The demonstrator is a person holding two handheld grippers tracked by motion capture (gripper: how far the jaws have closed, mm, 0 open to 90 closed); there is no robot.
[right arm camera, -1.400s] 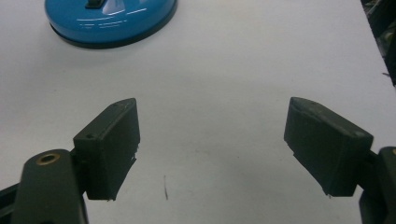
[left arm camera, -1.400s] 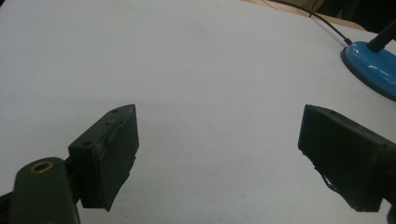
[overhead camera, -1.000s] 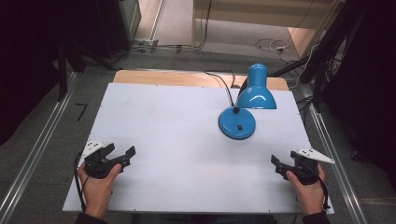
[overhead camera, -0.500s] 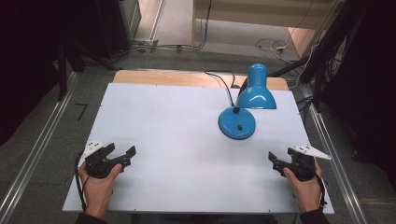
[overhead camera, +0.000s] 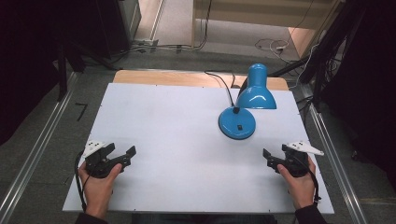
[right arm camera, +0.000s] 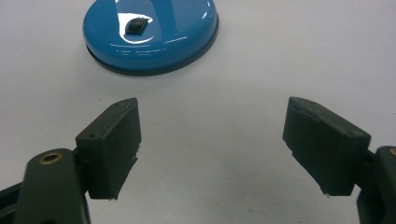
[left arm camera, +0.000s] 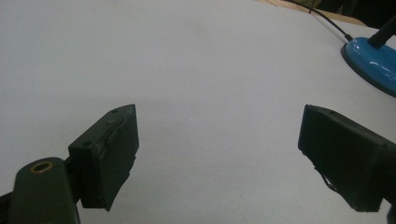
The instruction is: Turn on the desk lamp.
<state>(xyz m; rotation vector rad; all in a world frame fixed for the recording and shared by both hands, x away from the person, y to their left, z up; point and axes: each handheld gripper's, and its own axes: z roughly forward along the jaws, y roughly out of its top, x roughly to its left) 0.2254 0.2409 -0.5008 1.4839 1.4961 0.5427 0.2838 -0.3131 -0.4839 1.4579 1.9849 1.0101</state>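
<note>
At about 1 o'clock from the middle of the white table [overhead camera: 177, 135] stands a blue desk lamp [overhead camera: 246, 102]. Its round base [overhead camera: 237, 123] rests flat on the surface; a small black switch [right arm camera: 135, 25] sits on top of the base. The shade [overhead camera: 256, 95] tilts over the far side of the base, toward 12 o'clock. A black cord [overhead camera: 220, 80] runs from the base back over the table's far wooden edge [overhead camera: 163, 77].

Right gripper [overhead camera: 271, 160], at 4 o'clock, near the table's right edge: jaws spread wide, nothing between them, aimed at the lamp base, apart from it. A hand [overhead camera: 300, 183] holds it from the near side.

Left gripper [overhead camera: 125, 156], at 8 o'clock, well apart from the lamp: jaws released, wide, over bare table. The left hand [overhead camera: 97, 184] grips it; its cable [overhead camera: 78, 179] loops beside the wrist. In the left gripper view the lamp base sits at 2 o'clock.
</note>
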